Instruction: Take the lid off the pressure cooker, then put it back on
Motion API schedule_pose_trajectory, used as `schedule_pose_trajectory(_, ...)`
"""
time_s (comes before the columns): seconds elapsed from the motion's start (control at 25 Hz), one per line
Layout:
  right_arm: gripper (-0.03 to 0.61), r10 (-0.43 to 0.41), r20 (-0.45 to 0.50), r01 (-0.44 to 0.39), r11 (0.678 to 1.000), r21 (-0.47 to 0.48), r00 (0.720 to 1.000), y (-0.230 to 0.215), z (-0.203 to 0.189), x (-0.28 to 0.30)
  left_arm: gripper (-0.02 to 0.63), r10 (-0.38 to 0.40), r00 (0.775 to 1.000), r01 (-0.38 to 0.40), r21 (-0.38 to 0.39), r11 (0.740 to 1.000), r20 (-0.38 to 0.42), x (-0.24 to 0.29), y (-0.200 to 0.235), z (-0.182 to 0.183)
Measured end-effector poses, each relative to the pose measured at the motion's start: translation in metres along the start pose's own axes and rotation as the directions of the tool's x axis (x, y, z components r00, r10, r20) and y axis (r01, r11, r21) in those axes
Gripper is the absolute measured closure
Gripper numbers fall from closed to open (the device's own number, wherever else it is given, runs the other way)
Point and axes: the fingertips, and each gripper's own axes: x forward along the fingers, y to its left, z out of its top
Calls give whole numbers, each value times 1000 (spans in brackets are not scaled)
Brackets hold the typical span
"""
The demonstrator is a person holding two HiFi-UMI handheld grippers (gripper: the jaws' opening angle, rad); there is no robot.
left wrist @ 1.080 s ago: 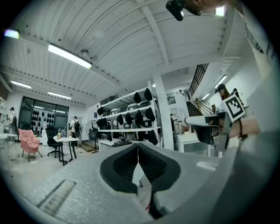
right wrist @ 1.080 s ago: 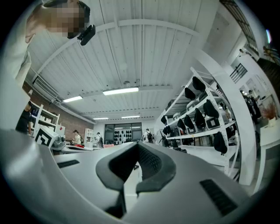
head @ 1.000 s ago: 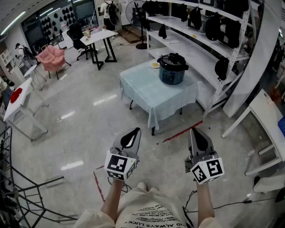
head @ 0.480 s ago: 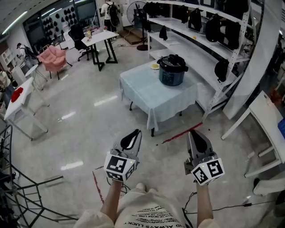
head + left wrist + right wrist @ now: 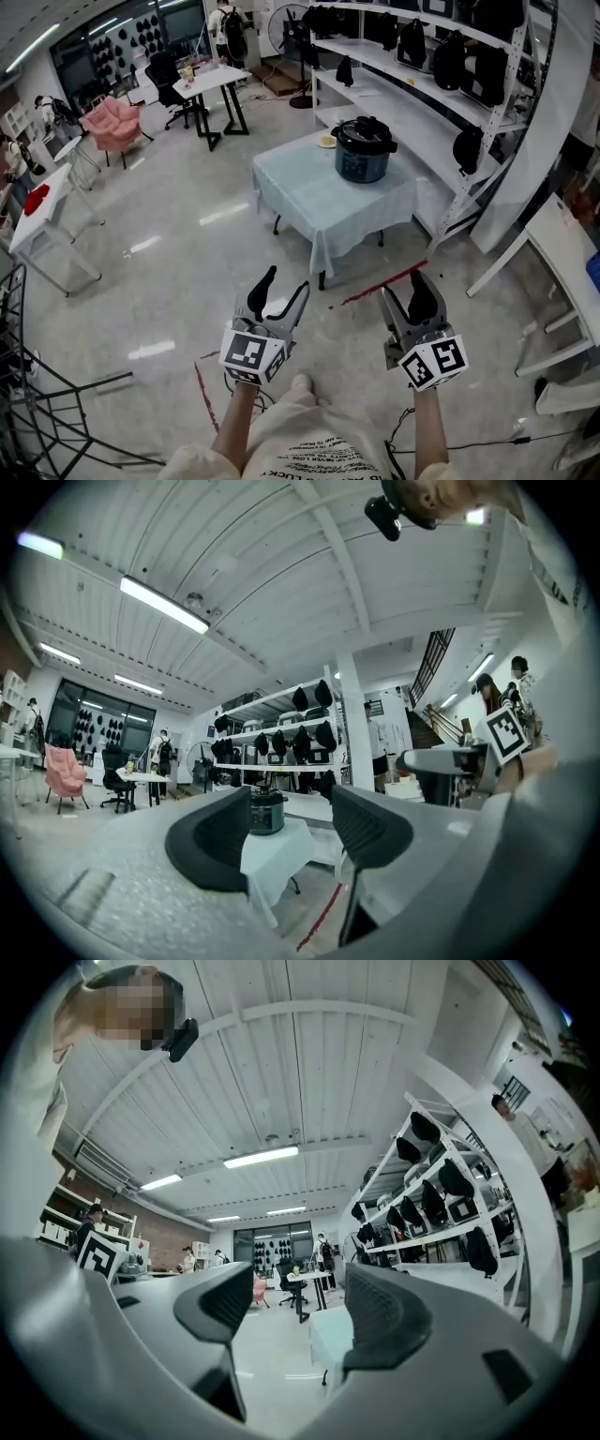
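Pressure cooker (image 5: 364, 148): a dark, drum-shaped pot with a black lid (image 5: 365, 132) seated on it. It stands toward the far side of a small table (image 5: 292, 178) draped in a pale cloth (image 5: 333, 234), well apart from me across the room. I judge the lid to be rigid and fairly heavy for its size. It is probably locked by a twist, so it should need turning before it lifts. The raised black handle (image 5: 366, 121) at its centre looks the surest hold, being moulded and blocky, whereas the rounded rim would likely slip between pads. The pot's wall looks smooth and glossy, and on loose cloth it may skid or rotate unless my other gripper steadies it. A small yellowish item (image 5: 326, 140) lies just beside the pot; I cannot tell what it is. Behind the table runs a white metal shelving rack (image 5: 412, 94) carrying dark, bag-like items. The floor (image 5: 187, 234) is polished and reflective, crossed by a red strip (image 5: 380, 281) near the table. My left gripper (image 5: 284, 286) and right gripper (image 5: 406, 298) hang low, close to my body, pointing roughly level toward the table. Both pairs of jaws have just been opening and stand wide, their ribbed black pads apart and nothing held. In the left gripper view the distant cooker shows framed in the gap, far out of reach.
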Motion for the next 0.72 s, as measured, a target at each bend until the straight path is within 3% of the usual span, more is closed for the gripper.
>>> schedule_pose_trajectory(0.44,285,11,-13,-11,999,43,1000,-19,-16,33,334,-21,999,21,19,1000,-39,35,16,-18)
schedule_pose_trajectory(0.72,285,-3,-37,5,999,45,999,-52,-36,90,334,-40,998,40,2,999,-45,98,54,-34)
